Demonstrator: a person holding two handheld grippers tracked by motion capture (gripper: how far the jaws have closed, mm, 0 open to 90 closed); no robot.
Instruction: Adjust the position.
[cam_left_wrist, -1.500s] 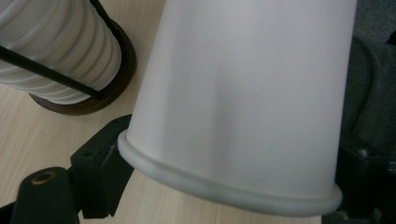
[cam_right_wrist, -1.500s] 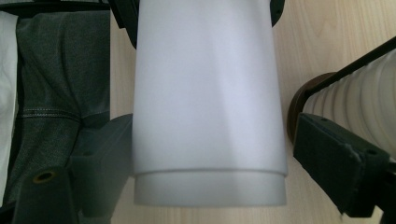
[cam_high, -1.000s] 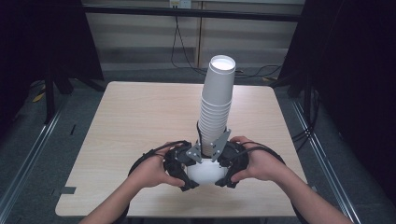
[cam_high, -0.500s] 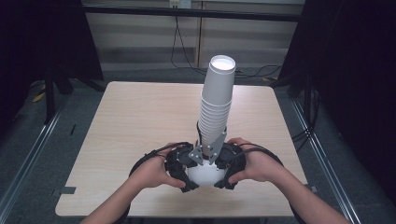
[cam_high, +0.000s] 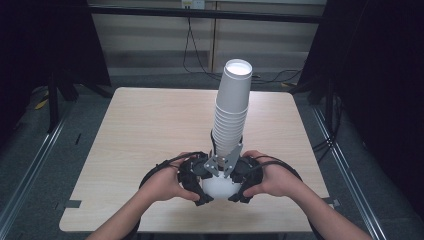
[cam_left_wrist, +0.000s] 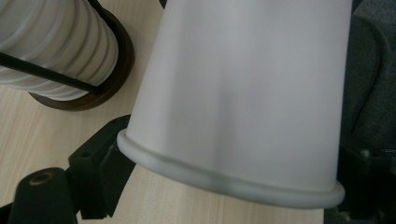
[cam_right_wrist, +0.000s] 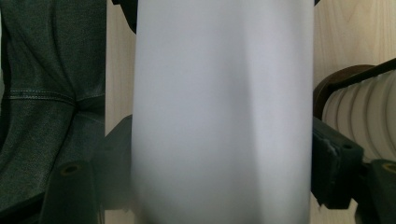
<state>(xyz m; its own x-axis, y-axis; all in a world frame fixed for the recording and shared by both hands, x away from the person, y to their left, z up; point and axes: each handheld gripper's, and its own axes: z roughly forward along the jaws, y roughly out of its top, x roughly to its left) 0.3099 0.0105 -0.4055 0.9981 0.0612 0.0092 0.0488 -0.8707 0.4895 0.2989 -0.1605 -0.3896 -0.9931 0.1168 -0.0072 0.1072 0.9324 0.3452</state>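
A white paper cup (cam_high: 218, 186) is held between both grippers near the table's front edge, just in front of a tall stack of white cups (cam_high: 233, 110). My left gripper (cam_high: 196, 179) is shut on the cup (cam_left_wrist: 243, 93), its black jaws flanking the cup near the rolled rim. My right gripper (cam_high: 242, 180) is shut on the same cup (cam_right_wrist: 219, 112), one jaw pressed to each side. The stack (cam_left_wrist: 51, 51) stands on a dark round base (cam_left_wrist: 114, 70) with thin black rods around it. The same stack (cam_right_wrist: 369, 116) also appears in the right gripper view.
The light wooden table (cam_high: 150, 130) has open surface left, right and behind the stack. The person's trouser leg (cam_right_wrist: 46, 93) lies below the front edge. Dark frames and cables stand on the floor beyond the table.
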